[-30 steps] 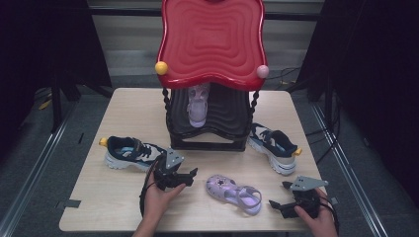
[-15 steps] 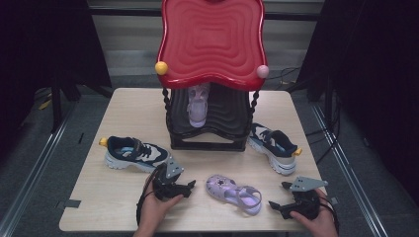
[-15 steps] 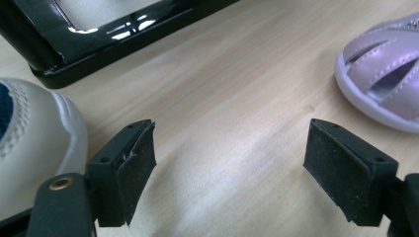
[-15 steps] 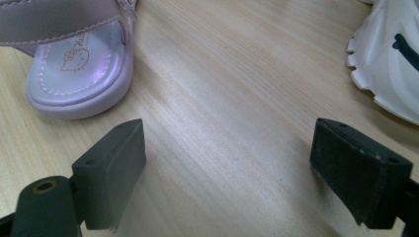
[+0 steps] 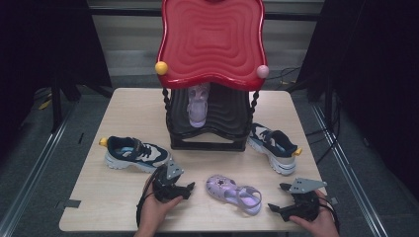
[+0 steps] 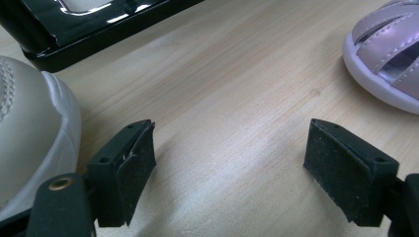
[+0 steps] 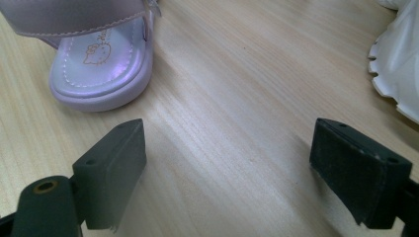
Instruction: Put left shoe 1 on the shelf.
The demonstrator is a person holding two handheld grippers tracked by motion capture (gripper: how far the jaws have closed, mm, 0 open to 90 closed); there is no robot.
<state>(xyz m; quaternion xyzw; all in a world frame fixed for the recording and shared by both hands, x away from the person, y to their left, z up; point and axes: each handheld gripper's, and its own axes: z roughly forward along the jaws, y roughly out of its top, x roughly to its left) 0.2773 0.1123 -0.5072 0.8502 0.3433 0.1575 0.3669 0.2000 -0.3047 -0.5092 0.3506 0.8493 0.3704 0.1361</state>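
Note:
A lilac sandal [image 5: 233,193] lies on the wooden table [image 5: 118,113] near its front edge, between my two grippers. Its toe shows at the upper right of the left gripper view [image 6: 385,54], its heel at the upper left of the right gripper view [image 7: 101,64]. My left gripper [image 5: 185,190] stands open just left of the sandal, with bare wood between its pads [image 6: 131,170]. My right gripper [image 5: 276,200] is open to the sandal's right, nothing between its pads [image 7: 358,170]. A matching lilac sandal [image 5: 198,104] stands on the black shoe rack [image 5: 217,123].
The rack carries a wavy red top [image 5: 212,39] with a yellow ball [image 5: 161,68] and a pink ball [image 5: 262,71]. A navy and white sneaker [image 5: 136,153] lies left of the rack, its mate [image 5: 274,145] to the right. A white sole edge [image 7: 398,64] lies close to the right gripper.
My left gripper has drawn back a little toward the front edge and turned its jaws toward the sandal. The right gripper and the shoes have stayed where they were.

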